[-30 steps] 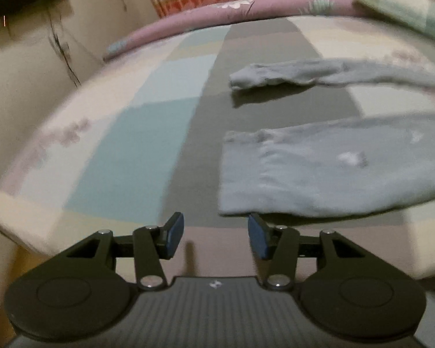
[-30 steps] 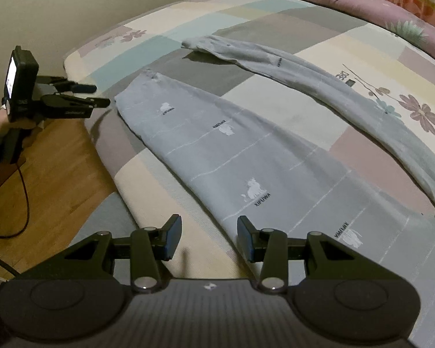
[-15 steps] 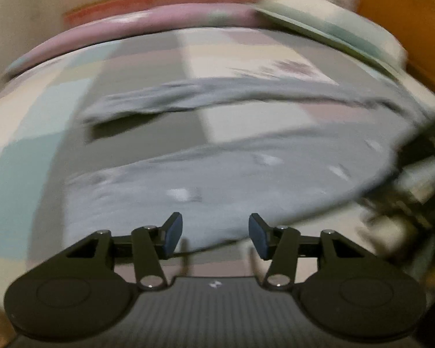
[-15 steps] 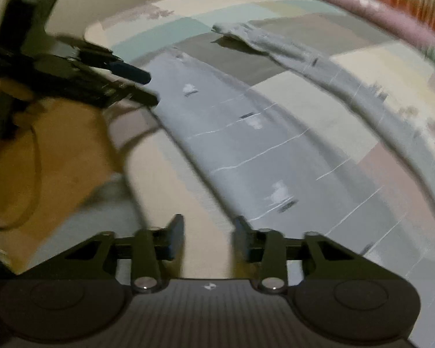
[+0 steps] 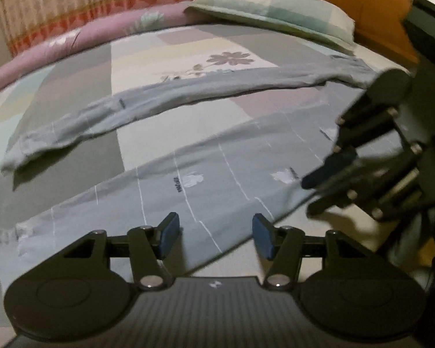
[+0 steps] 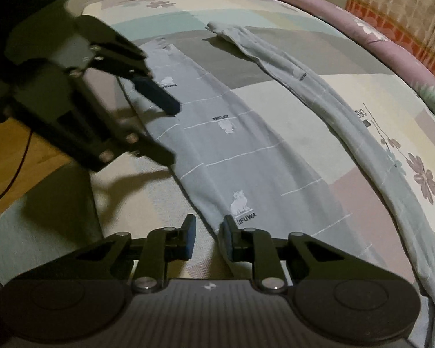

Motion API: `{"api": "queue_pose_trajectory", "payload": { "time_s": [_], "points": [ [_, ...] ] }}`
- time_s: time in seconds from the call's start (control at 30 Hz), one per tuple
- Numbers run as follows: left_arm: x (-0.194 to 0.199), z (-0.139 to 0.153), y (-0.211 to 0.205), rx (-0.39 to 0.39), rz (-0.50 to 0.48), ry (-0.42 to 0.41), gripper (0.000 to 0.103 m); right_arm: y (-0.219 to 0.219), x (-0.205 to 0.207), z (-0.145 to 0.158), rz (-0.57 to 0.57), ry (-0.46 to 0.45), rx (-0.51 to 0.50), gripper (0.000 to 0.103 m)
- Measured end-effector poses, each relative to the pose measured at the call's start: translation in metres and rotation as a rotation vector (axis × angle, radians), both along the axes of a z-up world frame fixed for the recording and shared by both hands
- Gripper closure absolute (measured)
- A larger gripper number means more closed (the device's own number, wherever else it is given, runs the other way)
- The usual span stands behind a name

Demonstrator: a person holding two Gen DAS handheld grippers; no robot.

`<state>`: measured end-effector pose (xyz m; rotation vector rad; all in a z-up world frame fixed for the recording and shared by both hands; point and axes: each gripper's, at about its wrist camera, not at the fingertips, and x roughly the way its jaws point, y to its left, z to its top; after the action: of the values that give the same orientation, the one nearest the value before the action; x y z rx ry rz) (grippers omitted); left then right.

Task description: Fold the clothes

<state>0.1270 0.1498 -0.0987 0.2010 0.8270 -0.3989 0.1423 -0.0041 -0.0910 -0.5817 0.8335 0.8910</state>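
Note:
Grey long pants with white lines and bear prints lie spread on the patchwork bed sheet (image 5: 165,49). The near leg (image 5: 217,174) (image 6: 217,145) lies flat, and the far leg (image 5: 159,101) (image 6: 304,87) angles away from it. My left gripper (image 5: 214,232) (image 6: 168,127) is open just above the near leg's front edge, with nothing gripped. My right gripper (image 6: 207,232) (image 5: 319,191) hovers at the same edge further along, fingers a narrow gap apart. The cloth edge lies by its right finger.
A pale checked pillow (image 5: 275,8) and a wooden headboard (image 5: 348,5) stand at the bed's head. A rolled purple quilt (image 5: 72,40) (image 6: 377,37) runs along the far side before a patterned curtain. Wood floor (image 6: 11,145) with a cable lies off the near bed edge.
My left gripper swung right from the cuff end toward the middle of the near leg. Both grippers closed in on that leg's front edge. The right fingers drew nearer together.

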Motion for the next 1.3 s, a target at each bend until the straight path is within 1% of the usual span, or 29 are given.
{"api": "queue_pose_trajectory", "payload": {
  "time_s": [0.07,0.1,0.13,0.17,0.23,0.27,0.47,0.53,0.63,0.67,0.73,0.83,0.97,1.07,1.13,1.17,1.27,1.3],
  "points": [
    [0.002,-0.002,0.001,0.009,0.018,0.002,0.046,0.001,-0.001,0.000,-0.004,-0.016,-0.008,0.082],
    [0.000,0.000,0.001,0.011,0.015,-0.004,0.046,0.002,-0.001,0.000,-0.006,-0.024,-0.013,0.092],
    [-0.003,0.001,0.001,0.015,0.013,-0.008,0.046,0.001,-0.001,0.002,-0.013,-0.019,-0.006,0.099],
    [-0.006,0.002,0.002,0.020,0.011,-0.010,0.045,0.001,-0.001,0.004,-0.021,-0.012,0.002,0.099],
    [-0.012,0.004,0.005,0.032,0.008,-0.012,0.041,-0.004,0.001,0.012,-0.027,0.051,0.058,0.099],
    [-0.015,0.005,0.006,0.038,0.007,-0.013,0.041,-0.005,0.000,0.015,-0.026,0.071,0.073,0.099],
    [-0.034,0.011,0.014,0.072,-0.003,-0.021,0.041,-0.004,-0.006,0.017,0.032,0.235,0.117,0.099],
    [-0.038,0.011,0.018,0.094,0.008,-0.022,0.041,0.000,-0.010,0.015,0.051,0.263,0.092,0.098],
    [-0.042,0.013,0.028,0.115,0.041,-0.026,0.041,0.003,-0.016,0.018,0.040,0.209,0.074,0.098],
    [-0.044,0.013,0.031,0.120,0.053,-0.026,0.041,0.005,-0.018,0.021,0.042,0.177,0.078,0.097],
    [-0.045,0.015,0.038,0.127,0.083,-0.022,0.041,0.010,-0.022,0.027,0.046,0.109,0.088,0.092],
    [-0.048,0.016,0.050,0.149,0.141,-0.014,0.041,0.030,-0.024,0.031,0.086,0.047,0.102,0.092],
    [-0.051,0.017,0.060,0.202,0.182,-0.013,0.041,0.068,-0.023,0.025,0.170,-0.001,0.128,0.092],
    [-0.054,0.017,0.066,0.208,0.201,-0.014,0.040,0.092,-0.019,0.016,0.209,-0.035,0.116,0.090],
    [-0.055,0.017,0.070,0.212,0.213,-0.015,0.039,0.102,-0.013,0.008,0.220,-0.030,0.099,0.084],
    [-0.056,0.017,0.072,0.214,0.219,-0.015,0.039,0.108,-0.011,0.003,0.224,-0.027,0.090,0.084],
    [-0.059,0.015,0.077,0.213,0.239,-0.014,0.039,0.111,-0.009,-0.005,0.231,-0.039,0.070,0.083],
    [-0.059,0.014,0.079,0.209,0.246,-0.013,0.039,0.112,-0.008,-0.008,0.233,-0.045,0.066,0.085]
  ]
}}
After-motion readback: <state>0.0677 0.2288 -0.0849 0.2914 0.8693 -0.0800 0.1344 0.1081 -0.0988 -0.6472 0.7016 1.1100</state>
